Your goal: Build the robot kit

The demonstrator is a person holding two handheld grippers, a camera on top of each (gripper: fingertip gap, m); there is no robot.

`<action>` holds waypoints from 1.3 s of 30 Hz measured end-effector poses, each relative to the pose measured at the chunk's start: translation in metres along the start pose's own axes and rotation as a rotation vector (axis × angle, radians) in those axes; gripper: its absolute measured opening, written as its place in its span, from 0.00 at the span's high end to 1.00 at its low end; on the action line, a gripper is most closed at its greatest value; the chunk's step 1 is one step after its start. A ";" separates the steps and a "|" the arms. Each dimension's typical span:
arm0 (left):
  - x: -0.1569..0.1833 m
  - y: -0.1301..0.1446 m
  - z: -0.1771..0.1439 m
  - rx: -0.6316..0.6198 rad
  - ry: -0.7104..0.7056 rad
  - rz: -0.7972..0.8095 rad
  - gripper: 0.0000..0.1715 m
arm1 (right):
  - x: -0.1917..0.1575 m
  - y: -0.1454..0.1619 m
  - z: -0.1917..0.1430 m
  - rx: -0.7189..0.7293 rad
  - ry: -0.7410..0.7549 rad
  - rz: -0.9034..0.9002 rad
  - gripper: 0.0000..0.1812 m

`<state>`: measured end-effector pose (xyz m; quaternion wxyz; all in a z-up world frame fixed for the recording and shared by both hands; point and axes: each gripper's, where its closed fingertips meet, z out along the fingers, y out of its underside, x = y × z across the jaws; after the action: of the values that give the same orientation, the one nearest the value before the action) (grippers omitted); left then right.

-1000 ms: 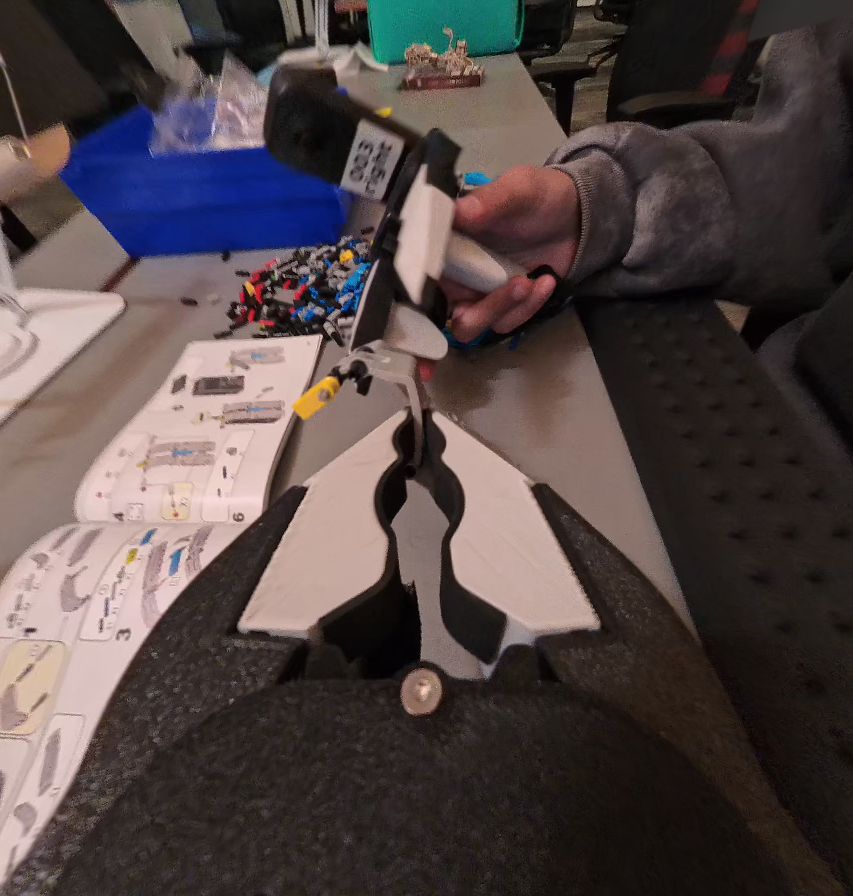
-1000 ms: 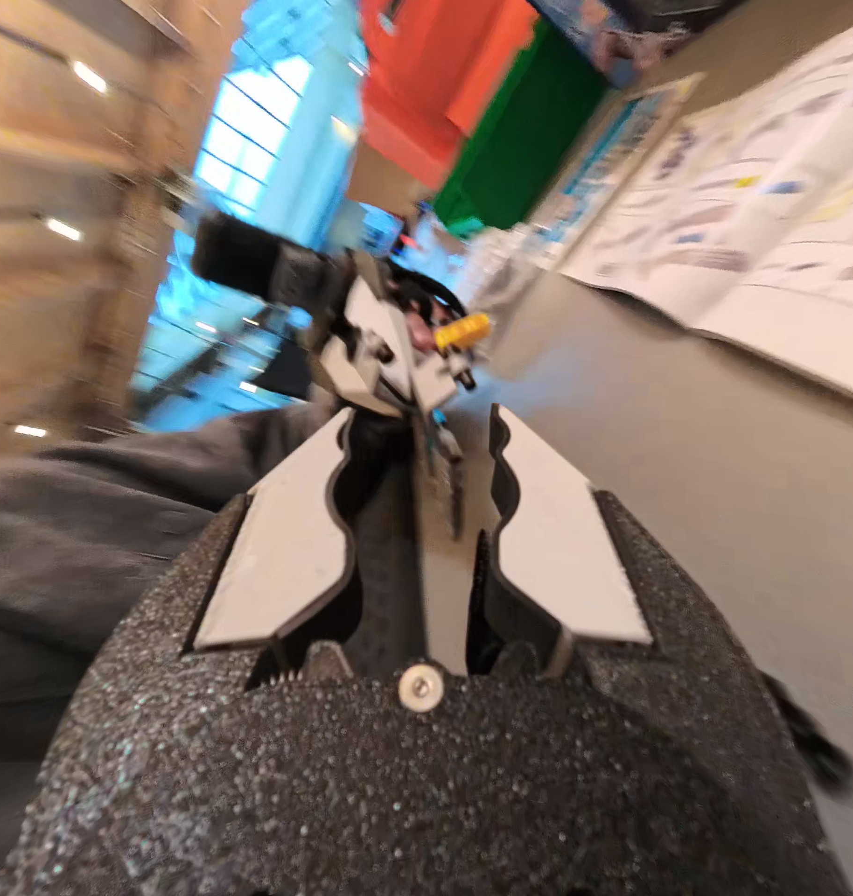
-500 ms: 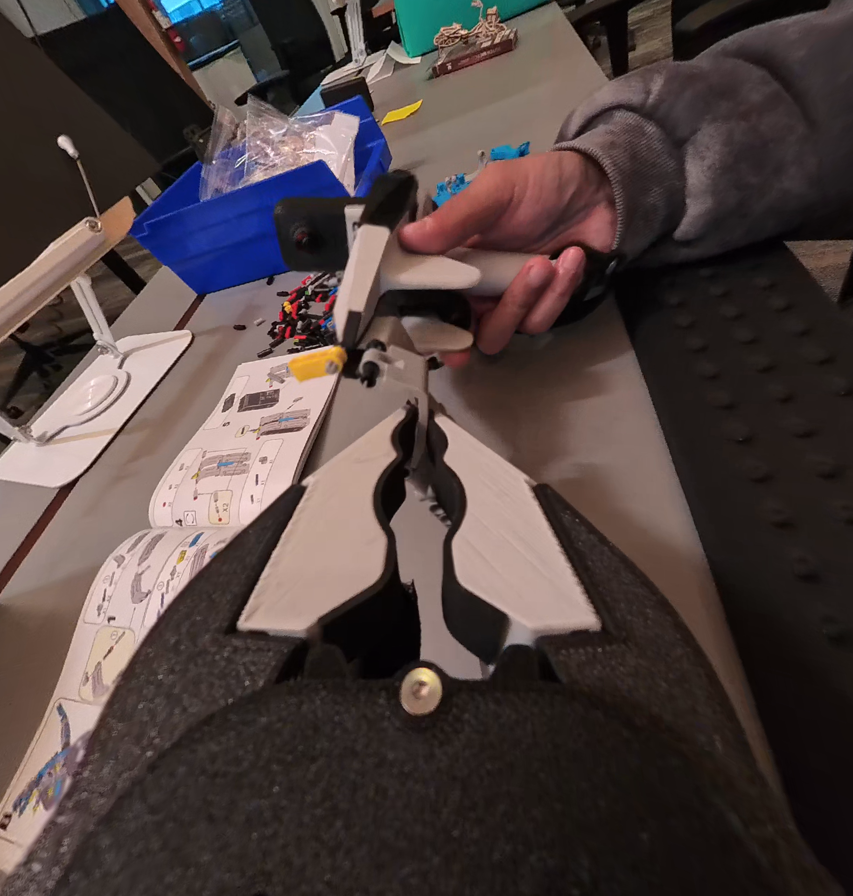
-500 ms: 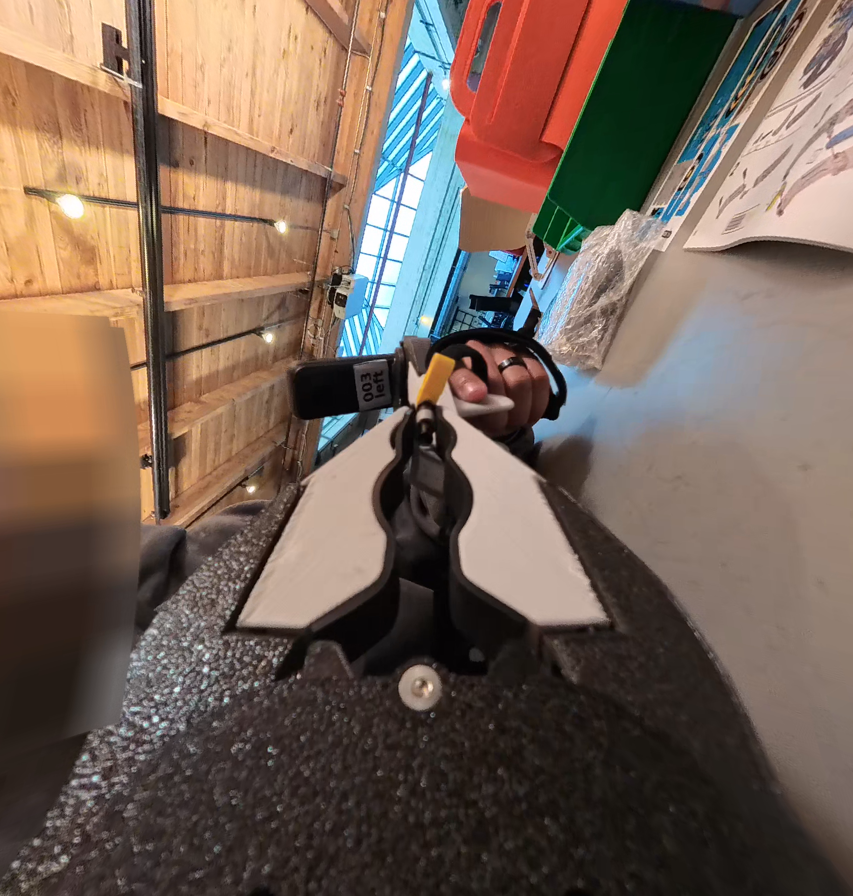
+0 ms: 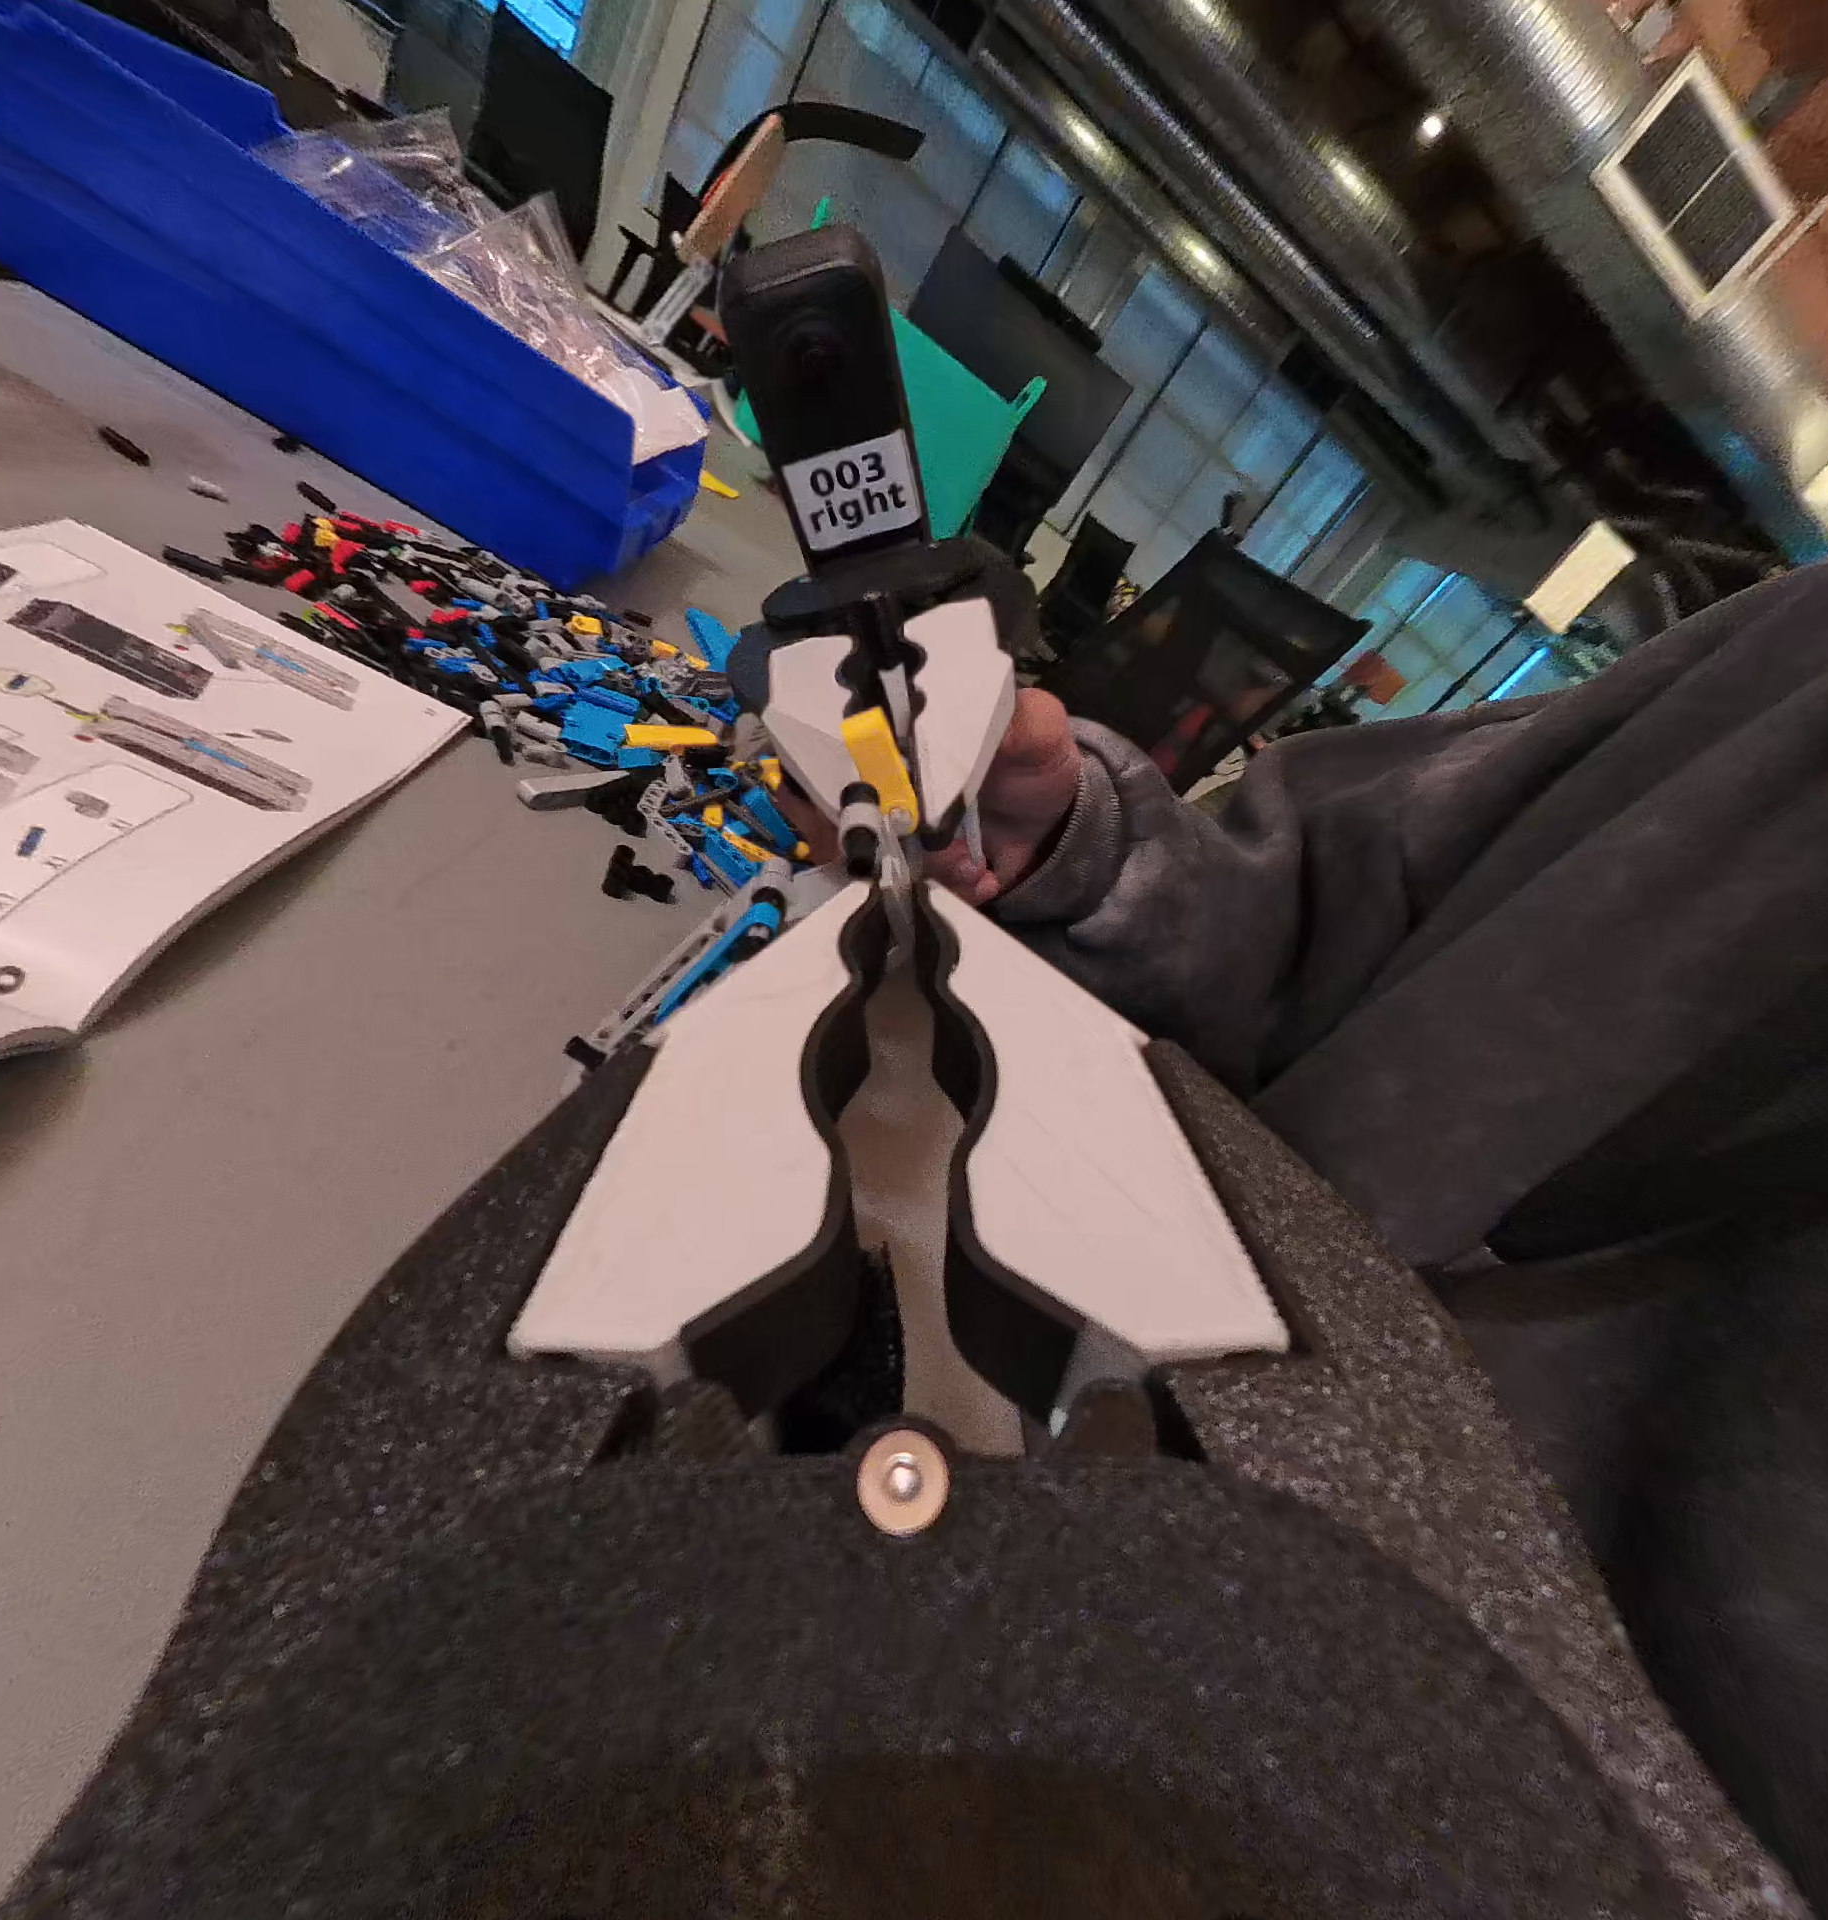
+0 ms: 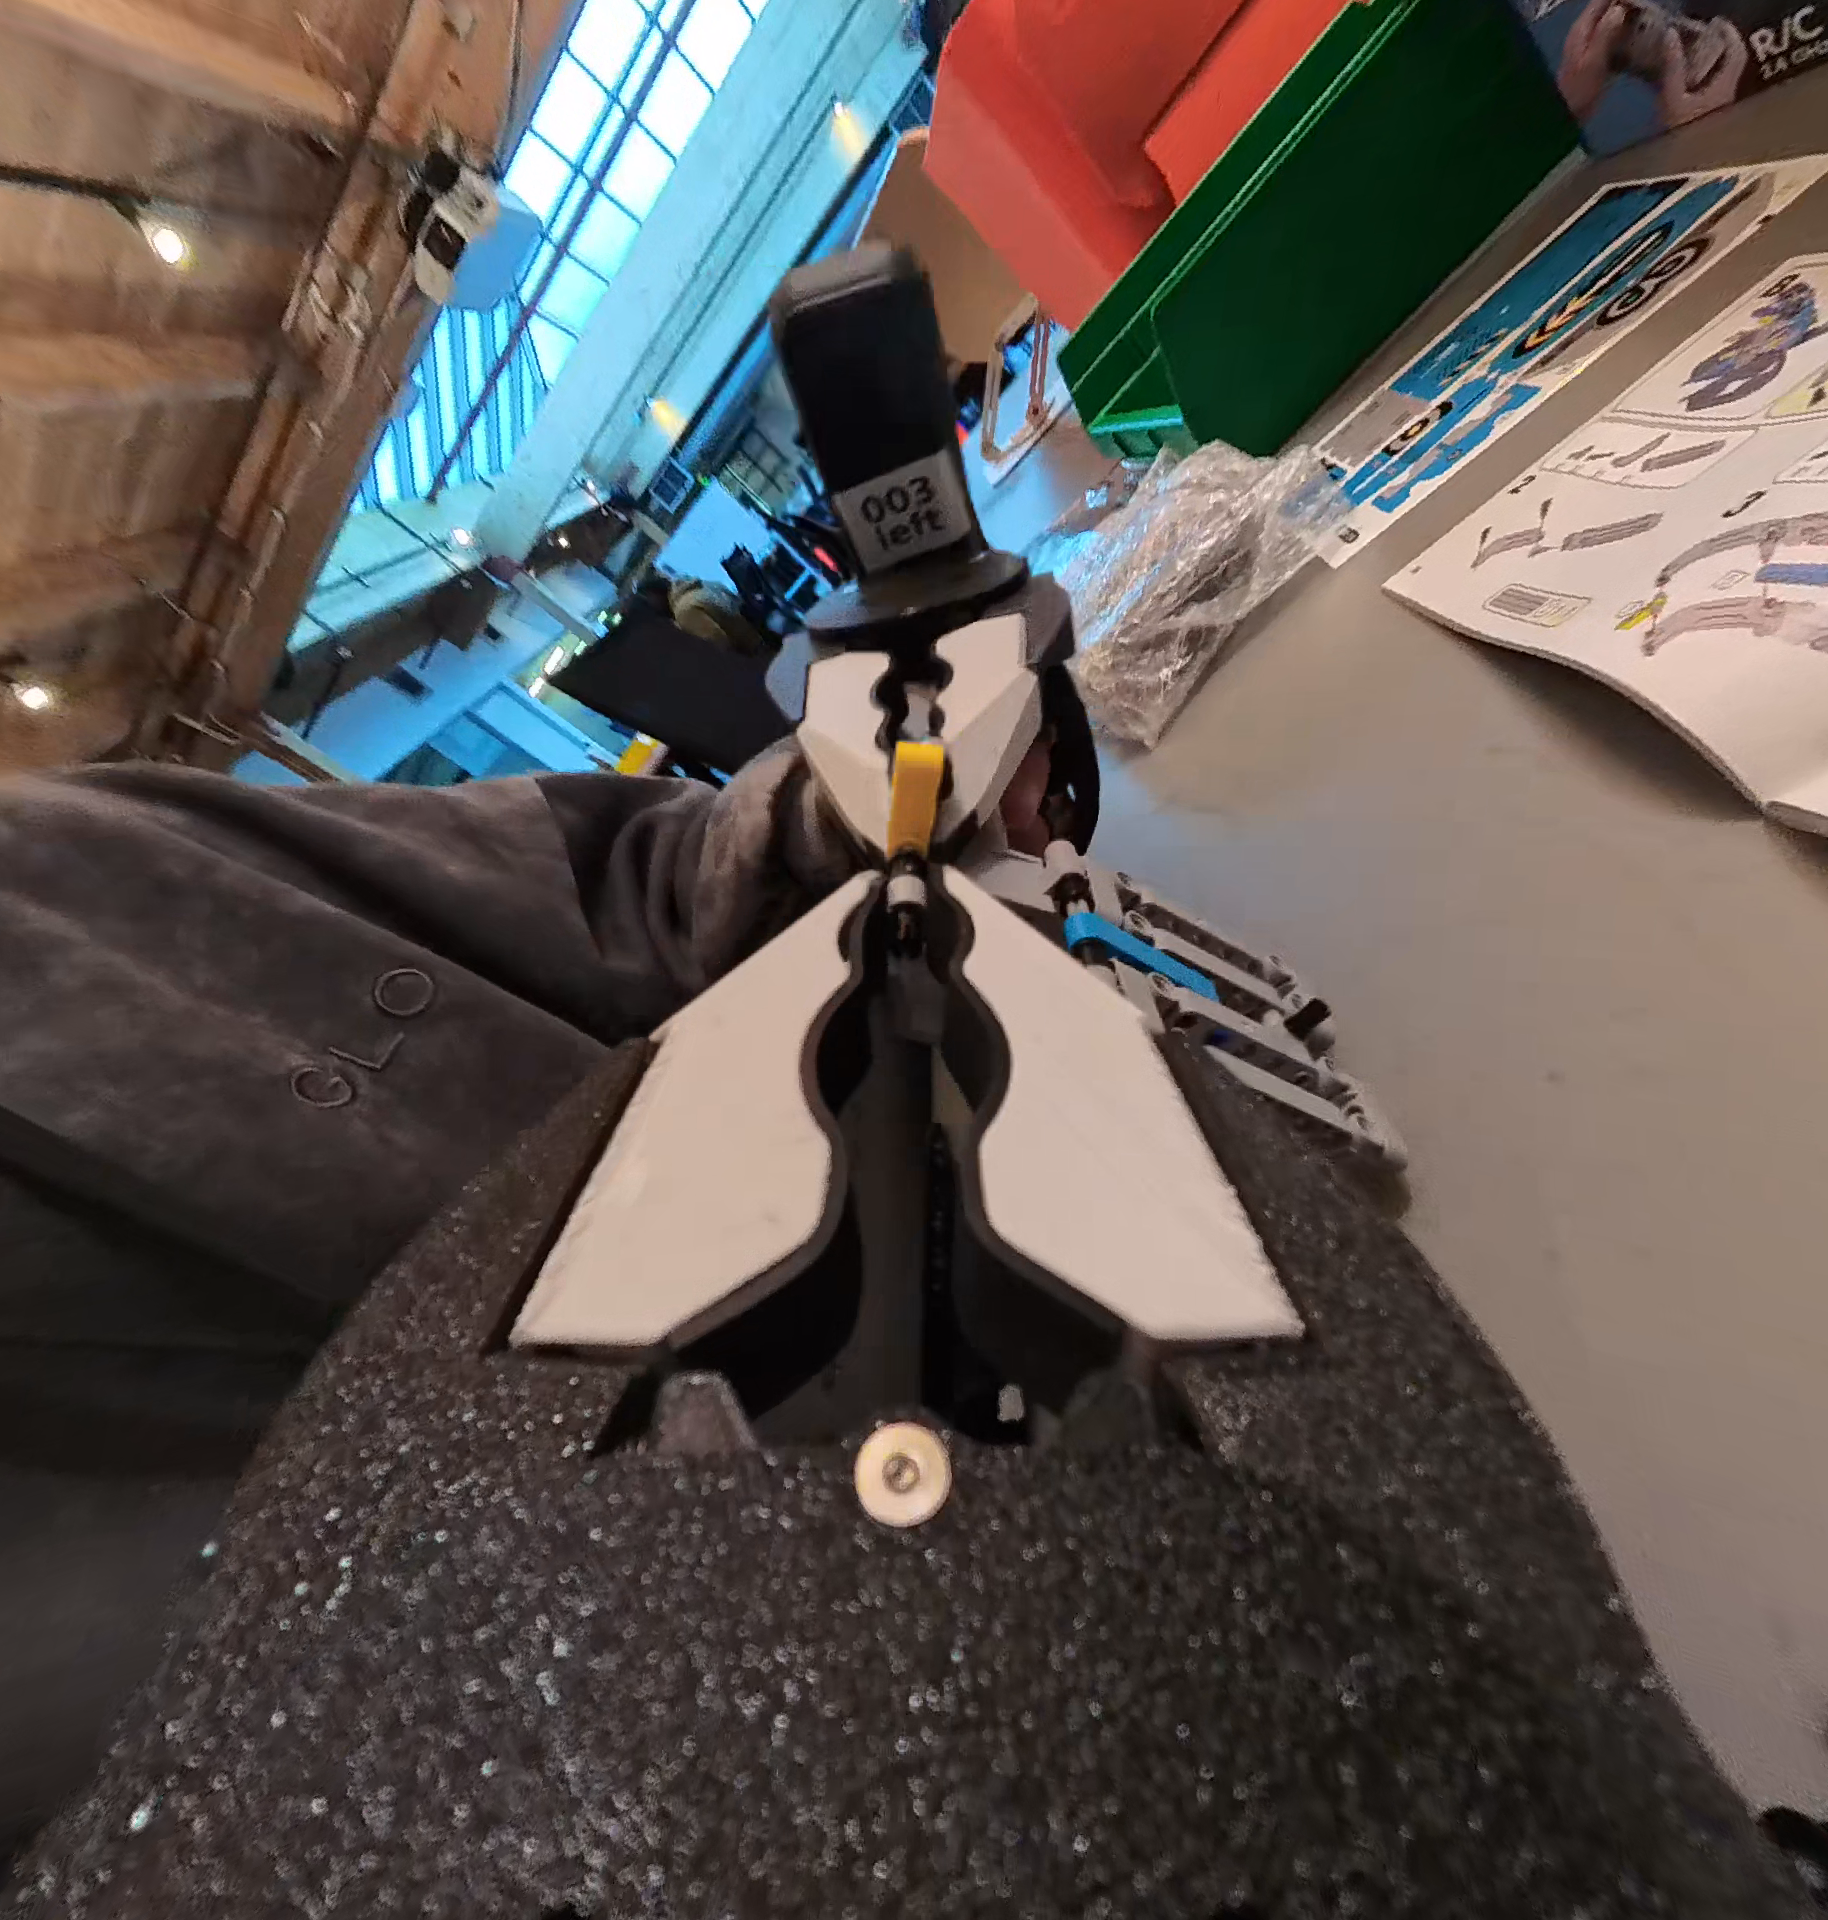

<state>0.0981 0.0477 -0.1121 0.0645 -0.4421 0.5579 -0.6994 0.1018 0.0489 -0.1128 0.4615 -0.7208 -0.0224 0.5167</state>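
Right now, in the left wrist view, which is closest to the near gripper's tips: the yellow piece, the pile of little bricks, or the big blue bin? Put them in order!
From the left gripper:
1. Yellow piece, just ahead.
2. Brick pile, ahead, to the left.
3. Blue bin, far left, behind the pile.

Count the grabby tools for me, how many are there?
2. The left tool and the right tool point at each other, tip to tip, both pinching one small yellow-and-grey brick piece.

Workshop, exposed ducts (image 5: 1253, 197), parts bins (image 5: 297, 312)
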 end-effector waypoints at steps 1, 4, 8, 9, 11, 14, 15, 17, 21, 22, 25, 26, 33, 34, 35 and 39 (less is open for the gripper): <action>0.000 0.002 -0.001 -0.004 0.011 -0.004 0.99 | 0.001 0.001 0.001 -0.006 0.010 0.000 0.97; 0.003 0.008 -0.001 -0.046 0.032 0.039 0.99 | 0.002 0.002 0.001 -0.003 -0.006 0.028 0.97; 0.004 0.015 -0.003 -0.093 0.047 0.065 0.99 | 0.002 0.009 0.004 -0.044 -0.013 0.040 0.97; 0.004 0.017 -0.003 -0.101 0.047 0.072 0.99 | 0.003 0.009 0.004 -0.042 -0.009 0.040 0.97; 0.004 0.018 -0.003 -0.112 0.044 0.086 0.99 | 0.003 0.010 0.004 -0.047 -0.012 0.038 0.97; 0.004 0.017 -0.004 -0.119 0.041 0.094 0.99 | 0.003 0.009 0.005 -0.042 -0.014 0.042 0.97; 0.004 0.018 -0.004 -0.122 0.042 0.098 0.99 | 0.002 0.010 0.005 -0.047 -0.017 0.046 0.97; 0.006 0.020 -0.004 -0.130 0.042 0.106 0.99 | 0.001 0.012 0.005 -0.064 -0.015 0.038 0.97; 0.003 0.018 -0.004 -0.128 0.015 0.111 0.99 | 0.003 0.010 0.006 -0.044 -0.011 0.048 0.97; 0.003 0.018 -0.004 -0.128 0.014 0.110 0.99 | 0.003 0.010 0.006 -0.043 -0.008 0.044 0.97; 0.004 0.019 -0.004 -0.144 0.010 0.128 0.99 | 0.002 0.012 0.006 -0.057 0.002 0.027 0.97; 0.005 0.021 -0.004 -0.153 0.015 0.128 0.99 | 0.002 0.012 0.006 -0.060 -0.004 0.035 0.97; 0.003 0.032 -0.007 -0.236 -0.012 0.164 0.99 | 0.006 0.026 0.009 -0.140 0.025 0.037 0.98; 0.003 0.033 -0.007 -0.241 -0.011 0.166 0.99 | 0.006 0.029 0.010 -0.156 0.027 0.031 0.97; 0.003 0.032 -0.006 -0.228 -0.019 0.163 0.99 | 0.006 0.028 0.010 -0.148 0.032 0.017 0.98; 0.005 0.027 -0.007 -0.202 -0.018 0.171 0.99 | 0.003 0.022 0.011 -0.115 0.016 0.010 0.98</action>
<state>0.0799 0.0399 -0.1320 0.0839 -0.4032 0.6607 -0.6275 0.0851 0.0444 -0.1303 0.4171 -0.7502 -0.0448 0.5112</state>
